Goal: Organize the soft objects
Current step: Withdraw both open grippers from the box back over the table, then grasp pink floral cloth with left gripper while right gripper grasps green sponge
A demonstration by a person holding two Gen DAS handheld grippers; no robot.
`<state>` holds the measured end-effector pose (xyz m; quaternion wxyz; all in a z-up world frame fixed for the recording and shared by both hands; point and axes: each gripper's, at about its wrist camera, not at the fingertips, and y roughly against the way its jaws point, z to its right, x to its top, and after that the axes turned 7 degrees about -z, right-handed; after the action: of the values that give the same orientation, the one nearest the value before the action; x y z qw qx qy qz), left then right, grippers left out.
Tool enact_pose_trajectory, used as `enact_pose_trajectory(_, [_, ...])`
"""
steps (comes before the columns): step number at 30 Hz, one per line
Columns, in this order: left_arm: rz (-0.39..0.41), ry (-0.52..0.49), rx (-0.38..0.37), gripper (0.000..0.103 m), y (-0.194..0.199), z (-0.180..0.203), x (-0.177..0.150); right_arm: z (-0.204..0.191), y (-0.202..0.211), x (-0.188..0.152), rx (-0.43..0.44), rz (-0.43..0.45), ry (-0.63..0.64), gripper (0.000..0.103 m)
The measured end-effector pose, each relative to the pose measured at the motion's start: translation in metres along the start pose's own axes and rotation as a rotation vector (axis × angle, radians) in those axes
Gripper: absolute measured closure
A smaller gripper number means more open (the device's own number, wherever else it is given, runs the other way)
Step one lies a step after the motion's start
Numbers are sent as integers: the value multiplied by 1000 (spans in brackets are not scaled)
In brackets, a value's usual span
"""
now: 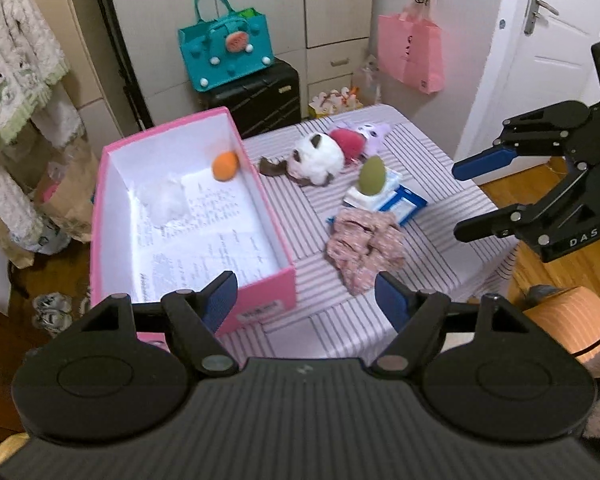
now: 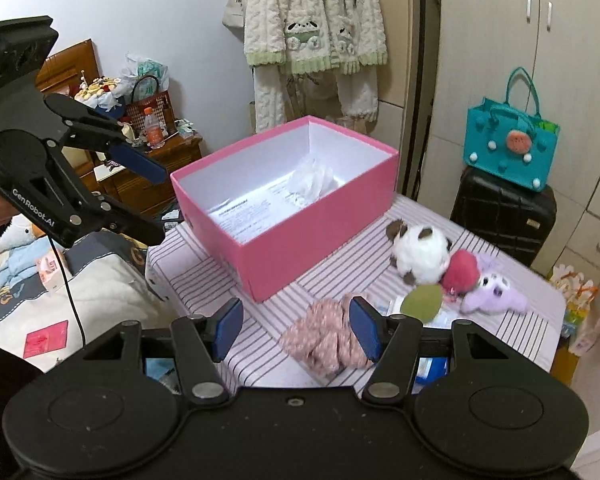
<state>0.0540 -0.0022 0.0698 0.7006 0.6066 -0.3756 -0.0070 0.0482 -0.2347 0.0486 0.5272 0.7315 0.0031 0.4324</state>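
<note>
A pink box (image 1: 260,292) (image 2: 312,256) stands open on the striped table (image 1: 332,332). Inside it lie an orange ball (image 1: 225,165), a white bag (image 1: 164,200) and printed papers. To the box's right lie a white-and-brown plush (image 1: 318,156) (image 2: 420,254), a red plush (image 1: 346,142), a purple plush (image 2: 494,294), a green egg-shaped sponge (image 1: 372,176) (image 2: 422,304) on a tissue pack (image 1: 404,204), and a pink floral cloth (image 1: 364,248) (image 2: 324,340). My left gripper (image 1: 306,300) (image 2: 156,204) is open and empty over the box's near corner. My right gripper (image 2: 296,328) (image 1: 470,200) hangs open just above the floral cloth.
A black suitcase (image 1: 260,96) with a teal bag (image 1: 228,52) on it stands behind the table. A pink bag (image 1: 412,52) hangs on the wall beside a white door (image 1: 540,40). A fluffy robe (image 2: 312,32) hangs behind the box. Bedding and a cluttered wooden cabinet (image 2: 160,168) lie to the left.
</note>
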Motion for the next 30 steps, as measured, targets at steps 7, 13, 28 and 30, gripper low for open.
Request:
enact_pose_trajectory(7, [-46,-18,-17,28,-11,18,-8,8,1,-26,-14,-7,-28,37])
enact_pose_trajectory(13, [-27,-67,-92,28,-28,38,-17,23,-10,-43,-17,7,-71,37])
enact_pose_trajectory(28, [104,-48,-136,28,-90,63,-13,70,-52,-71,-63,159,-83,37])
enact_pose_trajectory(30, [85,-12,-187,28,-103,61,-10,78,-60,-70,-83,154,-78,36])
